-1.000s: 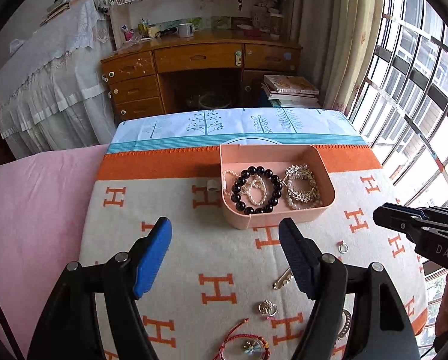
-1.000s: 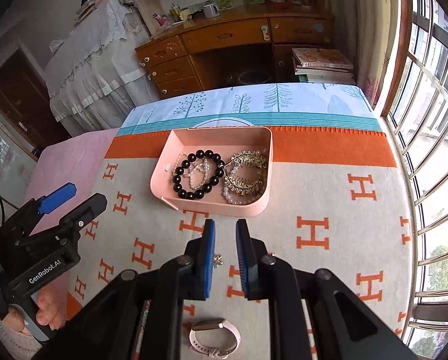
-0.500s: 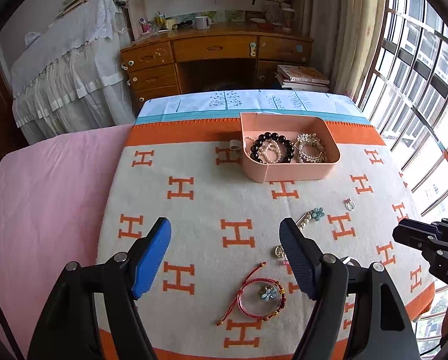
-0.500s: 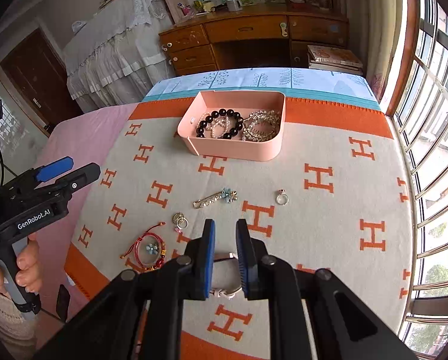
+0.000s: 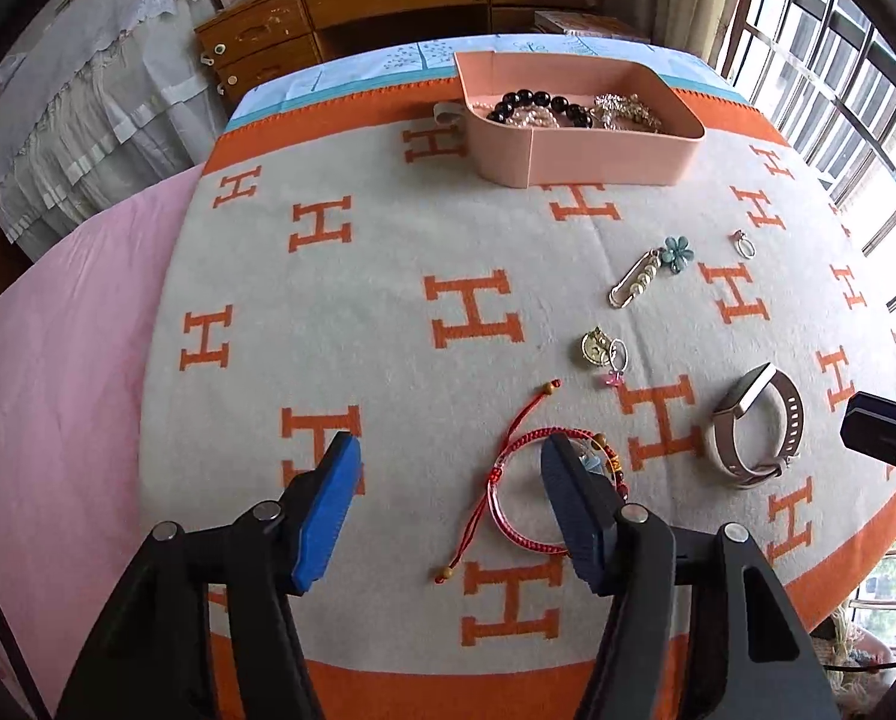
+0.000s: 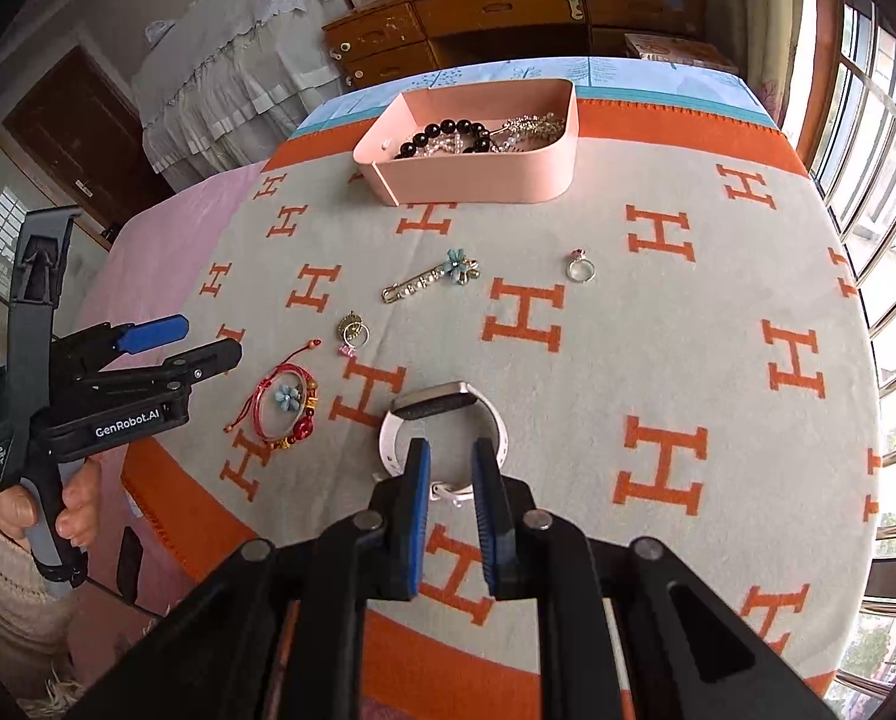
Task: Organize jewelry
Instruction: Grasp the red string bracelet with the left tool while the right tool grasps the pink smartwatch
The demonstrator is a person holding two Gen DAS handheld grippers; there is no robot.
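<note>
A pink tray [image 5: 592, 162] [image 6: 478, 180] at the far side of the blanket holds a black bead bracelet [image 5: 532, 99] and pearl and gold pieces. On the blanket lie a flower brooch pin [image 5: 646, 279] [image 6: 430, 279], a ring [image 5: 743, 243] [image 6: 580, 269], a gold charm [image 5: 598, 348], a pink-strapped watch [image 5: 748, 390] [image 6: 442, 399] and a red cord bracelet [image 5: 523, 441] [image 6: 286, 402]. My left gripper [image 5: 448, 480] [image 6: 202, 341] hangs over the red bracelet with its jaws closing; part of the loop lies between the pads, untouched. My right gripper [image 6: 451, 468] [image 5: 880, 438] hovers shut just over the watch, holding nothing.
The orange-and-cream blanket [image 5: 478, 228] ends close below both grippers. A pink sheet [image 5: 76, 360] covers the left side. A wooden desk with drawers [image 6: 508, 12] stands beyond the far edge, and barred windows [image 5: 838, 90] run along the right. A hand [image 6: 40, 516] holds the left gripper's handle.
Both grippers have pulled back from the tray toward the near edge and dropped lower. The left one now stands over the red bracelet with narrower jaws, the right over the watch.
</note>
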